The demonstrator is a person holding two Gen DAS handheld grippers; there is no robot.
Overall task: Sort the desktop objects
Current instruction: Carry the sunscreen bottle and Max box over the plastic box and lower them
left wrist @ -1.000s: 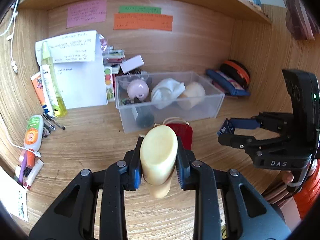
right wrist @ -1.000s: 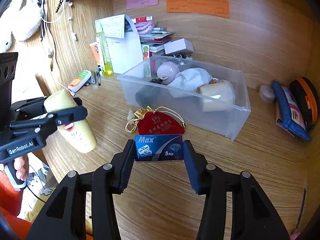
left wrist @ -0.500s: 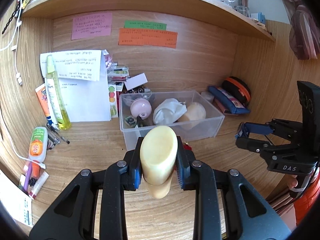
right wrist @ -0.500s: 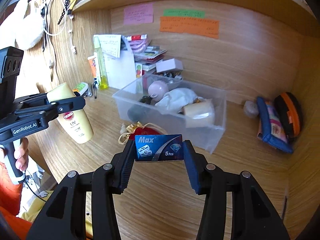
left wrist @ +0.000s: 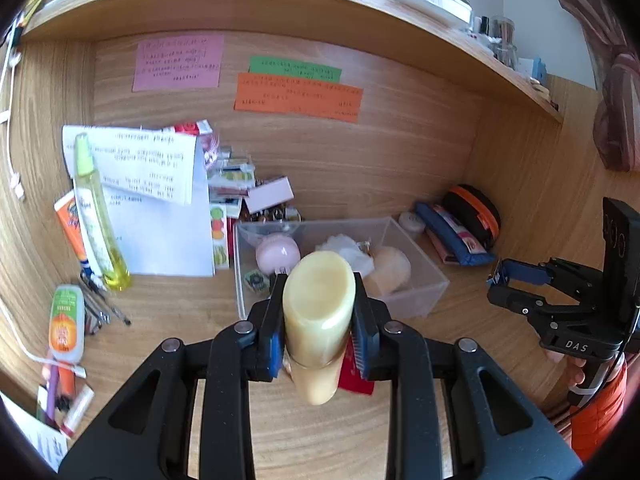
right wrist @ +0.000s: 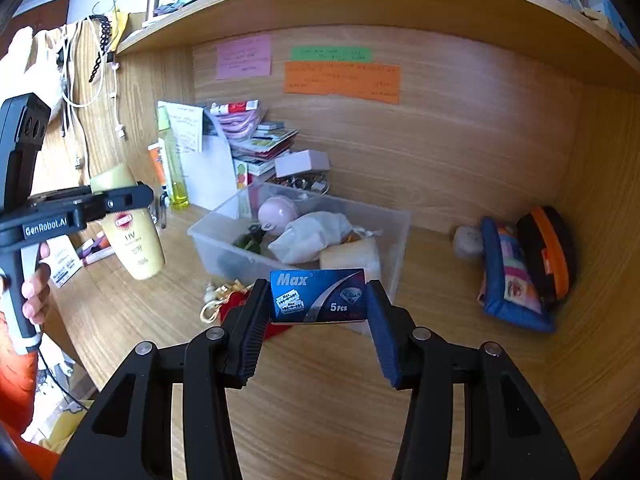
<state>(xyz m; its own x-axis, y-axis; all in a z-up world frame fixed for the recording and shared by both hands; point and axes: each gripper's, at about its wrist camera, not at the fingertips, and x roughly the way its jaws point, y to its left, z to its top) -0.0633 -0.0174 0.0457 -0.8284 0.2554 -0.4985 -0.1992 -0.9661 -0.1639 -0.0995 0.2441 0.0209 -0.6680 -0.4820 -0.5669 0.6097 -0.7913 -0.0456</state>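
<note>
I have the left tool (left wrist: 319, 320) clamped on a pale yellow plastic sunscreen bottle (left wrist: 318, 312), its blue pads pressing the bottle's two sides. From the right wrist view the same bottle (right wrist: 130, 224) hangs cap-down in the air above the wooden surface (right wrist: 320, 392), with a hand (right wrist: 34, 280) on the tool's grip at the far left.

My right tool (right wrist: 318, 312) grips a small flat blue razor-blade pack printed "Max" and "5 Pcs" (right wrist: 318, 295), held level by its two short edges and clear of the surface. In the left wrist view that tool (left wrist: 516, 284) sits to the right, at about the height of the bin's near right corner.

Ahead of both tools stands a clear rectangular plastic bin (right wrist: 396, 236). Inside it I see a pink round ball-shaped item (right wrist: 276, 212) at the far left, a crumpled white cloth bag (right wrist: 312, 236) in the middle and a cream cylindrical object (right wrist: 352, 254) at the near right. A red drawstring pouch with gold cord (right wrist: 228, 304) lies on the surface just in front of the bin, partly behind my right tool.

To the right, near the side wall, a blue fabric pouch (right wrist: 508, 276) leans against a black-and-orange case (right wrist: 548, 248). Far left, a tall yellow-green spray bottle (left wrist: 98, 216) stands before white papers (left wrist: 160, 220).
</note>
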